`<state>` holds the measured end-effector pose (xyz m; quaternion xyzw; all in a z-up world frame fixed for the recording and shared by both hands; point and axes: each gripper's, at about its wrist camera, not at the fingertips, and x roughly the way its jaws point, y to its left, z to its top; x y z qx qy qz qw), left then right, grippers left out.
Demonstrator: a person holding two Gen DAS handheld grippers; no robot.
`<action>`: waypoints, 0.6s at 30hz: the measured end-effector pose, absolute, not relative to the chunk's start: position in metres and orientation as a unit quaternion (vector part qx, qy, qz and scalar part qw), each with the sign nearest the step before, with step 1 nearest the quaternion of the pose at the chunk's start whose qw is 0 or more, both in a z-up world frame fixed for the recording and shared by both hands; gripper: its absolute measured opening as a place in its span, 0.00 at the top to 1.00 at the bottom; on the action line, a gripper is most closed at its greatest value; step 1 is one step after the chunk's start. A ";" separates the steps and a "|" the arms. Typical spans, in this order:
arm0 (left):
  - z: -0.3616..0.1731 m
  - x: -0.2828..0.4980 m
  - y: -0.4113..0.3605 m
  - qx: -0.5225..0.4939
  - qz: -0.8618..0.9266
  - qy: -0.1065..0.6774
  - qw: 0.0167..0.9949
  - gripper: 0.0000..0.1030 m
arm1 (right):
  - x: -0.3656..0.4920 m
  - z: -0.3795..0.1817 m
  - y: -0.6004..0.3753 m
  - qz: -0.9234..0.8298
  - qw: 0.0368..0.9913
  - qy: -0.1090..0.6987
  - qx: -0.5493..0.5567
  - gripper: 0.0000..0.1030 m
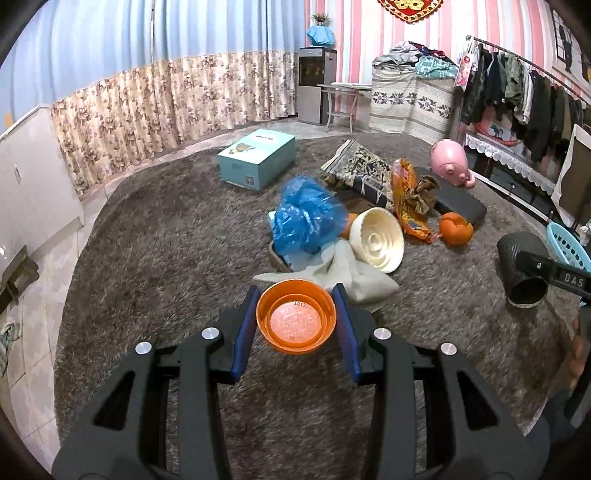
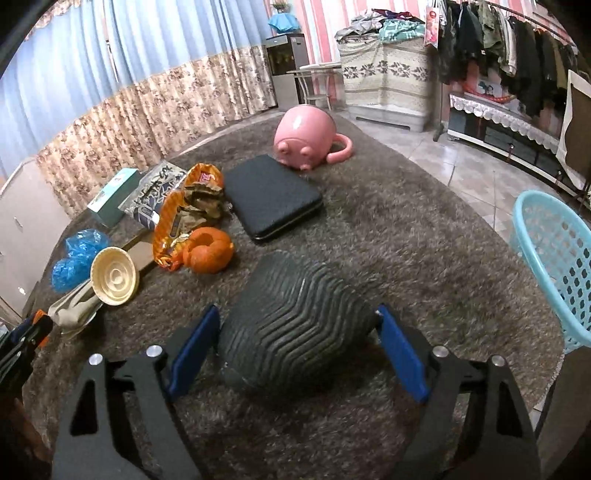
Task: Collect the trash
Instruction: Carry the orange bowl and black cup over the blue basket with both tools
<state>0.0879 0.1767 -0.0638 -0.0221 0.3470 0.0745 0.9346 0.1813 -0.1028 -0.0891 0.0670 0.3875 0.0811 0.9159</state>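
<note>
Left wrist view: the left tool [image 1: 296, 317] clamps an orange lid [image 1: 296, 316] by its rim, lifted off the rug [image 1: 166, 240] mid-area for carrying. Right wrist view: the right tool [image 2: 295, 341] straddles a black ribbed cup [image 2: 291, 325] lying sideways, seemingly gripped, near the blue basket [image 2: 554, 258] at the rug's right edge

Your two views are lit evenly and softly from overhead, moderately bright, with a cool blue cast; the light source itself sits outside both frames; shadows on the rug [image 1: 177, 236] are faint and short; the dark corners are fisheye vignetting, and the curtains [image 1: 147, 92] and striped wall [image 2: 325, 22] bow strongly toward the edges; the blue plastic bag [image 1: 308, 214] smears with motion blur in the left view; the orange cap [image 1: 296, 316] shows a mild sheen; your right view looks sharp in the centre, softer at the rim; fine grain and compression soften the clothes rack [image 2: 509, 40].
</note>
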 end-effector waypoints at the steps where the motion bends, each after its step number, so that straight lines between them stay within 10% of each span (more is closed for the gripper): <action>1: -0.062 0.088 0.174 -0.020 0.074 0.346 0.935 0.62 | 0.180 -0.089 -0.105 0.081 0.918 0.383 0.066 0.18; 18: -0.012 0.147 0.033 0.025 -0.024 0.290 0.956 0.62 | 0.174 0.018 -0.285 -0.067 0.967 0.239 0.063 0.19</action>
